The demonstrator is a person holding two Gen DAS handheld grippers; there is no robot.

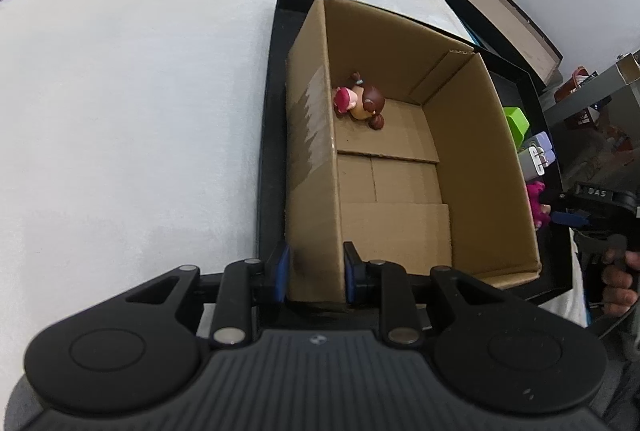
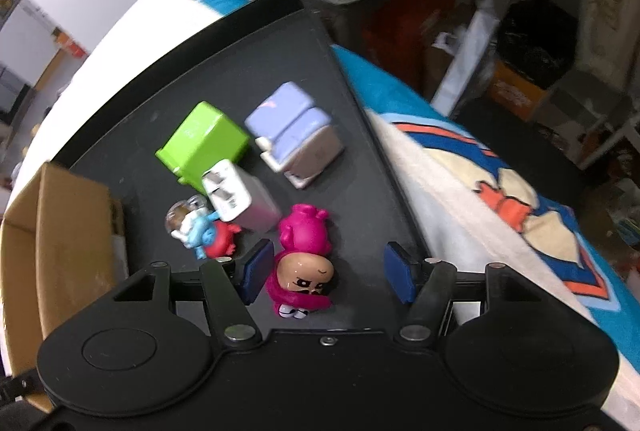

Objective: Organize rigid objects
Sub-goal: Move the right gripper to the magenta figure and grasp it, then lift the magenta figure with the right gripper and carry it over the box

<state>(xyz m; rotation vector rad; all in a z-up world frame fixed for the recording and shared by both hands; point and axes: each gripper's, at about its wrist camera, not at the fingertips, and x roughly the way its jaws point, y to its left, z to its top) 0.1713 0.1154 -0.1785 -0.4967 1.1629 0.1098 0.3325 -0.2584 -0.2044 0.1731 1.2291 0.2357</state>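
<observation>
My left gripper (image 1: pixel 315 273) is shut on the near left wall of an open cardboard box (image 1: pixel 472 159), one pad on each side of the wall. A small brown-and-red figurine (image 1: pixel 360 101) lies inside at the far end. The box stands in a black tray (image 1: pixel 272 135). My right gripper (image 2: pixel 326 273) is open around a magenta figurine (image 2: pixel 302 263) lying on the tray (image 2: pixel 224 71); its pads are apart from it. Beyond lie a white-grey block (image 2: pixel 240 199), a green block (image 2: pixel 200 143), a lilac block (image 2: pixel 292 129) and a small blue-and-red figure (image 2: pixel 204 231).
The tray sits on a white table (image 1: pixel 120 91). A second dark box (image 1: pixel 500 15) lies beyond it. A blue-orange patterned cloth (image 2: pixel 500 183) lies right of the tray. The cardboard box edge (image 2: pixel 60 231) stands at the left in the right wrist view.
</observation>
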